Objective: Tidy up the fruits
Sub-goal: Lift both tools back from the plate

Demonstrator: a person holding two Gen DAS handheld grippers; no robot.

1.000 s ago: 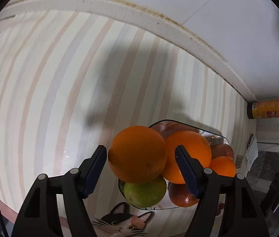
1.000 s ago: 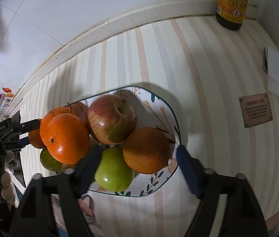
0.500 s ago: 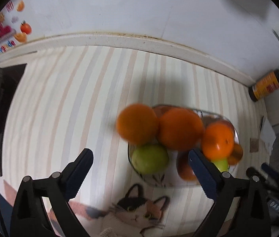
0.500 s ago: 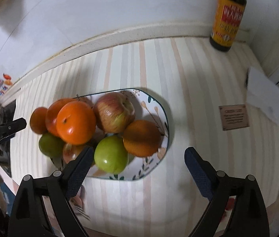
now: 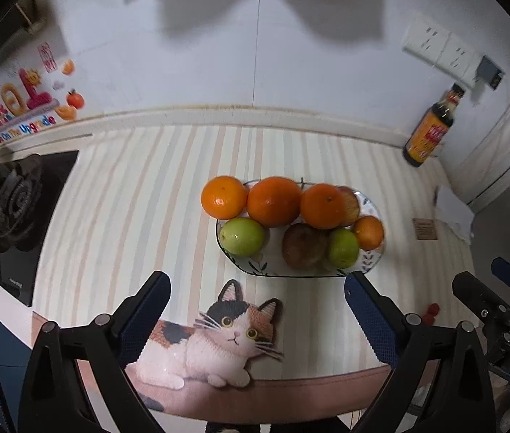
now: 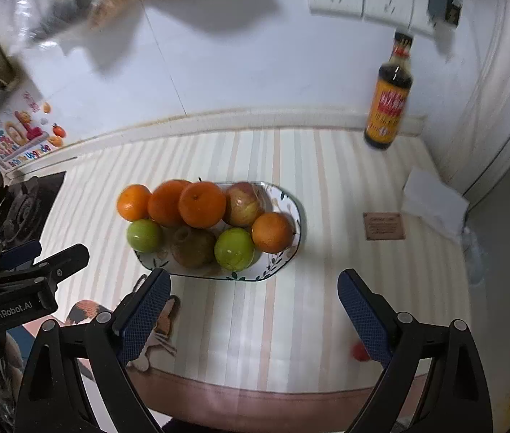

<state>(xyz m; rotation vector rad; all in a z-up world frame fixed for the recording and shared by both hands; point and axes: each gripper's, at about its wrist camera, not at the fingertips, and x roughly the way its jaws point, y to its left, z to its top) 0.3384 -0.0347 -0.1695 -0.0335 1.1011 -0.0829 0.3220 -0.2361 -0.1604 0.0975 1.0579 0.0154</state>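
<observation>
We are holding left gripper [image 5: 255, 310] and right gripper [image 6: 253, 305] released, nothing between pads, both hovering at 6 o'clock of plate [image 5: 372, 261]

We are seeing 8 fruits piled on plate: oranges [image 5: 273, 200] at 12 o'clock, green apples [image 5: 242, 235] at 6 o'clock

We are judging fruits firm, round, smooth, likely rolling; gripping across widest part seems safest

Plate glazed, floral, probably fragile; striped mat [image 5: 128, 198] underneath

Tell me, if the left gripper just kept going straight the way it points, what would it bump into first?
Probably the fruit plate. The left gripper is open and empty, angled down at the counter, with the plate's near rim just beyond its fingertips. Depth is hard to judge here, so it might meet the striped mat first.
</observation>
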